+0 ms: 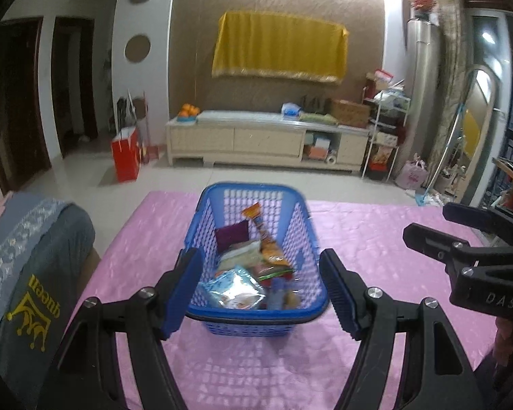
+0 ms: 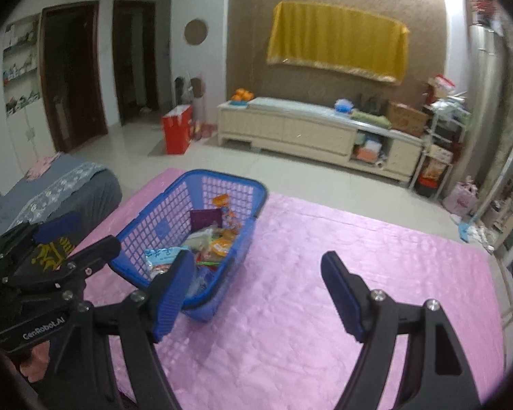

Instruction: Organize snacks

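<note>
- A grey-blue cushion with a yellow crest is seen at the far left, beside the pink tablecloth. A snag on it is judged possible if the left tool is swung wide on that side.
- The left gripper is held above the cloth with its jaws well apart and nothing between the pads. The basket is seen through the gap, not held.
- The blue basket stands upright on the cloth, near its left half in the right wrist view. The snacks are all inside it: a silver-blue packet at the front, a purple pouch, an orange wrapper leaning on the far wall. None are seen on the cloth.
- Risk, judged: the basket is light and latticed, so a fingertip could catch in a hole or on the rim and drag or tip it, spilling the packets.
- Risk, judged: the packets are piled loosely and overlap, so a pinch on one could lift a neighbour, or a foil bag could slip out.
- The right gripper is held just right of the basket, jaws spread wide and empty, its left pad overlapping the near rim in its own view. Whether it touches cannot be told.
- Both tools are crowded near the basket; a knock between them is judged possible.
</note>
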`<state>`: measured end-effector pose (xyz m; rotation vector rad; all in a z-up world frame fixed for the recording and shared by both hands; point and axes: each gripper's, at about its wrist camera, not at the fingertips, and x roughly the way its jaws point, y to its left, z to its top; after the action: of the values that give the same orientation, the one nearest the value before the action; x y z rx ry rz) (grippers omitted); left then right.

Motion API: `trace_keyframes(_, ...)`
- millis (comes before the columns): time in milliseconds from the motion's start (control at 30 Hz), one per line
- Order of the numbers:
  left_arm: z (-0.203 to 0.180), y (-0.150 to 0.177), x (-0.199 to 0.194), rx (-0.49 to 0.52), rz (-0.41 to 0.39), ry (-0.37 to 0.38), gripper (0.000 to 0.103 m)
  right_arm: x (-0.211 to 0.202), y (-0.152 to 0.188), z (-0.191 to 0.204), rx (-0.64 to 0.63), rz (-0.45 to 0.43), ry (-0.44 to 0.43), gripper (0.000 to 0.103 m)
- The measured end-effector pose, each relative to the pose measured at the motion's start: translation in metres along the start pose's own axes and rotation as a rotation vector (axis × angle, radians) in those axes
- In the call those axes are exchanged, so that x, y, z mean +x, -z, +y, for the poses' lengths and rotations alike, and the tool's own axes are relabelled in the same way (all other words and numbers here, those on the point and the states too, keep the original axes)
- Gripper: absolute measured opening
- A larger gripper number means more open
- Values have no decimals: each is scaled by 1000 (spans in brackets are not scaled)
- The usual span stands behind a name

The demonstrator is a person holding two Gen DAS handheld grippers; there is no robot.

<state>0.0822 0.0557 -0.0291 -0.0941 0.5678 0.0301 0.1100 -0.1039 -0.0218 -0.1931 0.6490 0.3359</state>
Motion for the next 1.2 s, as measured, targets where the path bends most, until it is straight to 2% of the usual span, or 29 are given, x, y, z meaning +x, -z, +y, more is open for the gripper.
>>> trace_keyframes(100,-9,3,-20,-8,-52,-13,69,-19,9,-6,34,-26,27,82)
trace_keyframes(267,-20,7,-46,19,-89,17,69,-47,21,-18,71,-66,44,88)
trace_keyframes(367,-26,8,-58,35,-102,24,89,-61,26,-17,60,-93,48,89)
trace_keyframes(400,-27,8,-63,38,-113,28,89,-66,26,-16,59,-111,57,90)
trace_keyframes(433,-29,8,-67,41,-119,31,90,-73,27,-16,59,-132,66,95)
trace_keyframes(467,-31,8,-71,42,-123,35,96,-78,30,-16,61,-147,75,102)
trace_keyframes(500,-33,9,-74,42,-125,39,103,-83,32,-16,64,-158,79,103)
trace_keyframes(667,-40,18,-91,30,-128,84,103,-99,44,-16,70,-179,76,103)
trace_keyframes(1000,-59,36,-107,87,-116,84,103,-121,76,-22,115,-162,87,103)
trace_keyframes(1200,-65,39,-112,94,-116,93,103,-129,81,-25,123,-171,93,103)
